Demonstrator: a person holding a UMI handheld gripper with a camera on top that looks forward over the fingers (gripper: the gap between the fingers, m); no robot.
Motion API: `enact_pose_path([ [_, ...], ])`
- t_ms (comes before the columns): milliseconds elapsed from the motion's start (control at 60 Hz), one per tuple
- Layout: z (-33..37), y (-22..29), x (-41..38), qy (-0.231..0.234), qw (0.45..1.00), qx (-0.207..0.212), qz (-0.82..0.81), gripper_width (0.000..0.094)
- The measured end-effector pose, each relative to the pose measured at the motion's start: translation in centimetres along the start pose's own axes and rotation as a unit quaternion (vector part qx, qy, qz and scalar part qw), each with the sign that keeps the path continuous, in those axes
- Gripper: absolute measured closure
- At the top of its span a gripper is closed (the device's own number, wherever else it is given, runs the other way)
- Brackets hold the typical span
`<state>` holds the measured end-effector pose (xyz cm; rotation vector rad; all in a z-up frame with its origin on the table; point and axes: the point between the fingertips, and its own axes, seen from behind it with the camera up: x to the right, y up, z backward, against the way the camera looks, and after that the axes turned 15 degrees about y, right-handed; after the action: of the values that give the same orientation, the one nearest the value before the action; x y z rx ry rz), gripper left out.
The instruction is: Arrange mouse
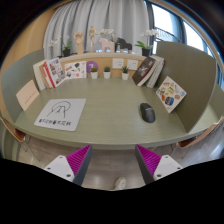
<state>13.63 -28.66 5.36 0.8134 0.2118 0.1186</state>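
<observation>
Gripper [111,160] w/ two magenta pads [80,157] sits low over the near edge of the pale green counter [105,115], fingers spread wide, nothing btwn them. Only bare counter surface shows in the gap.

Dark grey oval computer mouse [147,112] lies flat on the counter, ahead of the fingers & off to the right of the right finger, well apart from both. It's not touched by anything.

Left of centre, ahead of the left finger: white rectangular mat w/ dark printed logo and text line [59,112], lying flat, well apart from the mouse.

Along the back of the counter, leaning against the green partition wall [185,65]: row of upright books & printed cards [60,70] on the left, more leaning books [147,69] toward the right, plus a colourful picture book [170,94] propped at the right side, beyond the mouse. Small items btwn them – too small to ID.

Behind the partition: shelf w/ plants [145,45], pale curtains and a window [165,22].
</observation>
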Motion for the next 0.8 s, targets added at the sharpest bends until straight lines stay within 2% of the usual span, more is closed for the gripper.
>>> enact_pose_path([
  [167, -2.5, 0.9, 9.2, -0.039, 0.999, -0.008, -0.02, 0.0083],
  [300, -5.2, 2.6, 14.0, -0.049, 0.998, -0.017, -0.03, 0.0083],
  [450, -9.2, 4.6, 17.8, -0.042, 0.998, -0.03, -0.036, 0.0085],
  [617, -13.1, 7.0, 19.8, -0.019, 0.998, -0.045, -0.039, 0.013],
  [700, -14.6, 8.2, 19.8, 0.001, 0.998, -0.048, -0.041, 0.0246],
  [783, -15.5, 8.9, 19.9, 0.007, 0.998, -0.055, -0.04, 0.0409],
  [800, -15.6, 8.9, 19.8, 0.008, 0.997, -0.058, -0.041, 0.0465],
])
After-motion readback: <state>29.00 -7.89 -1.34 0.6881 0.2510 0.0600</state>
